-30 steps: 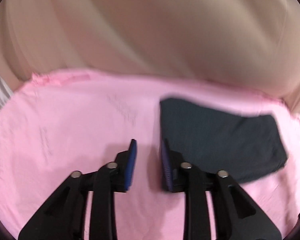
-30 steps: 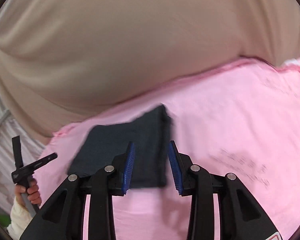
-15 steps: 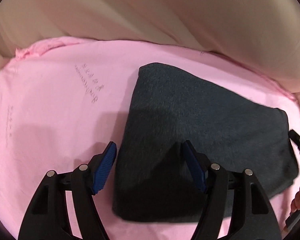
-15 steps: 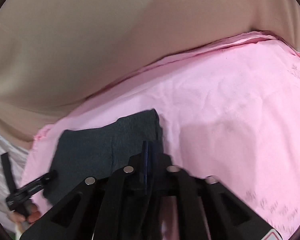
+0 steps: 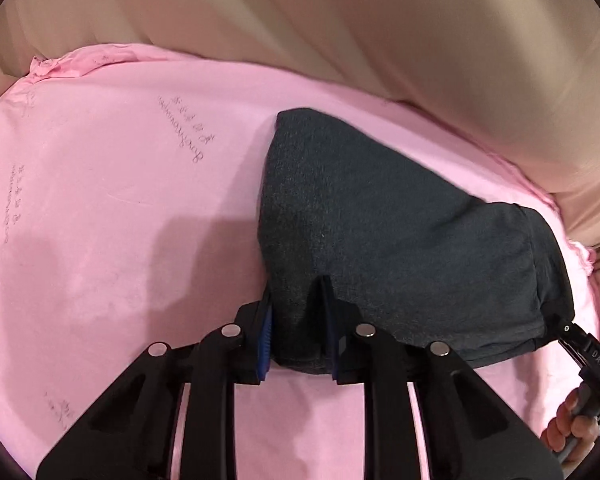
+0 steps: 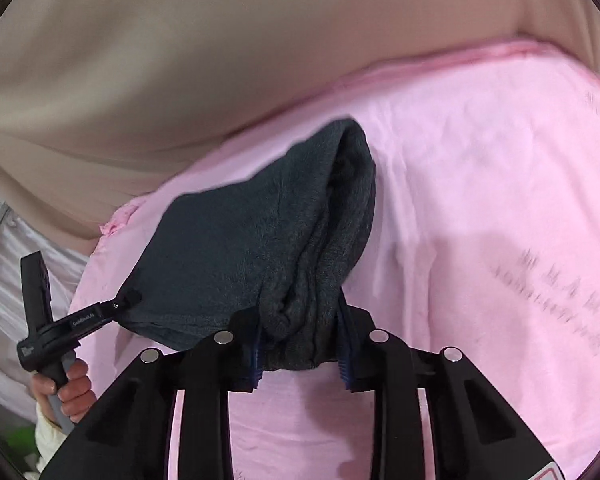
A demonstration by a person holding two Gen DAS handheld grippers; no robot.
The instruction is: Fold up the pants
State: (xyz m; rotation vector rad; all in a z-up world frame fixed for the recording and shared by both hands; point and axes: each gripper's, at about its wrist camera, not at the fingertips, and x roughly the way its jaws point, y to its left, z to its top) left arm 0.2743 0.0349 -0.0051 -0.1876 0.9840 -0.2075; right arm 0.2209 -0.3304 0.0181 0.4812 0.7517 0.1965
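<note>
Now the left gripper (image 5: 298, 320) is clamped on the near corner of the folded dark pants (image 5: 380, 232); its jaws have just been closing, and a thick fold of cloth fills the gap between the blue pads. From that grip the pants spread away toward one and two o'clock in the left wrist view, lying on the pink sheet (image 5: 120, 200), which carries faint printed writing at about ten o'clock. At four o'clock the tip of the right gripper (image 5: 556, 322) bites the far corner of the pants, with the person's fingers (image 5: 568, 428) wrapped round its handle.

Seen from the right wrist, the right gripper (image 6: 300, 340) is closed on a bunched, wrinkled wad of the pants (image 6: 240, 248); its jaws have just eased apart slightly, yet the cloth stays pinched between the pads. The garment rises from there toward eleven and twelve o'clock. At nine o'clock the left gripper (image 6: 130, 298) pinches the opposite corner, held in the person's hand (image 6: 66, 386). A beige curtain (image 6: 220, 60) hangs behind.
</note>
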